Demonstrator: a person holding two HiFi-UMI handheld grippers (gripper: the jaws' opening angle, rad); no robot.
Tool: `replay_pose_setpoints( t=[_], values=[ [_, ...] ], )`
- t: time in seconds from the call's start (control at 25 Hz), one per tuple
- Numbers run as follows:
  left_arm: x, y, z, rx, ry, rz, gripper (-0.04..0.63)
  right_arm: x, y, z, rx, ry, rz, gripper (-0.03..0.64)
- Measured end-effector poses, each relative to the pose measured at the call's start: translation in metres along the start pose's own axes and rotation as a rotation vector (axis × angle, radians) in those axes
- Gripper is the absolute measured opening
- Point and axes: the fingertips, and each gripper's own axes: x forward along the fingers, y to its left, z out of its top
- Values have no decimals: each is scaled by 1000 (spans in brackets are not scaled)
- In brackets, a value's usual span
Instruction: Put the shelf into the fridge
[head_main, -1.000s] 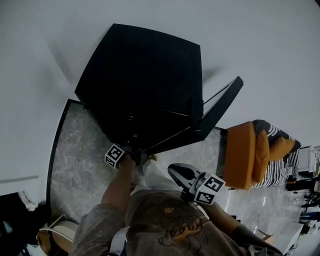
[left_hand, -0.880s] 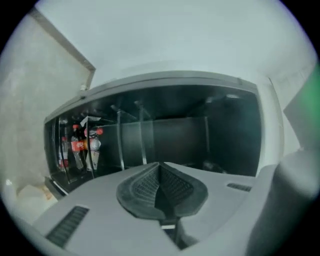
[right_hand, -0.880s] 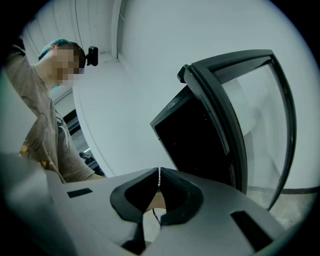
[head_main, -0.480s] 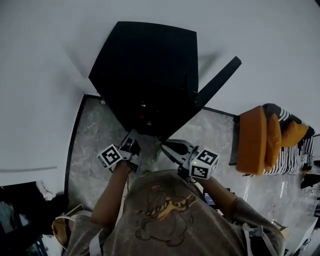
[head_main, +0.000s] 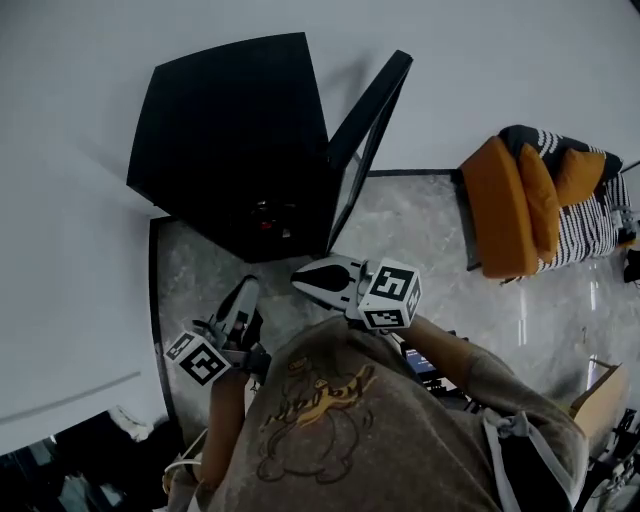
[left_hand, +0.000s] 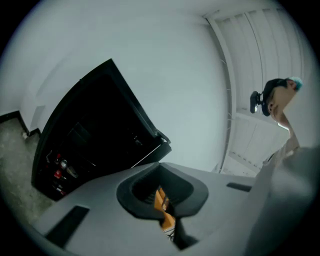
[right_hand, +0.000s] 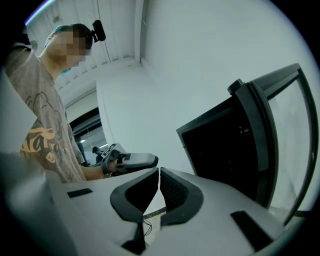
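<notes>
Fridge (head_main: 230, 150) shown with door (head_main: 372, 105) opened for access; left gripper (head_main: 247, 289) and right gripper (head_main: 303, 279) are held before it, closed and empty, no shelf being gripped.

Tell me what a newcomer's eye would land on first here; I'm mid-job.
The black fridge against the white wall at upper left dominates the head view, its glass-paned door standing open to its right. The orange sofa at the right edge is the brightest colour. Below the fridge, the left gripper and right gripper point toward it, both with jaws together.
</notes>
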Motion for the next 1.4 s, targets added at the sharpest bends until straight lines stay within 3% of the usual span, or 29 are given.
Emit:
replay_pose_setpoints(
  t=[0.32,0.52,1.0,1.4],
  values=[
    [-4,-32,-15,329,70,-61,5,-20,7,-2,-74,25,37,25],
    [-6,-27,-27,411,99,-51,5,-30,14,-4,-78,29,42,25],
    [-2,-14,-44,414,138,-37,5,-49,14,-11,-91,98,32,25],
    [0,-13,-74,472,268,-82,5,-54,8,-14,-112,143,36,25]
  ],
)
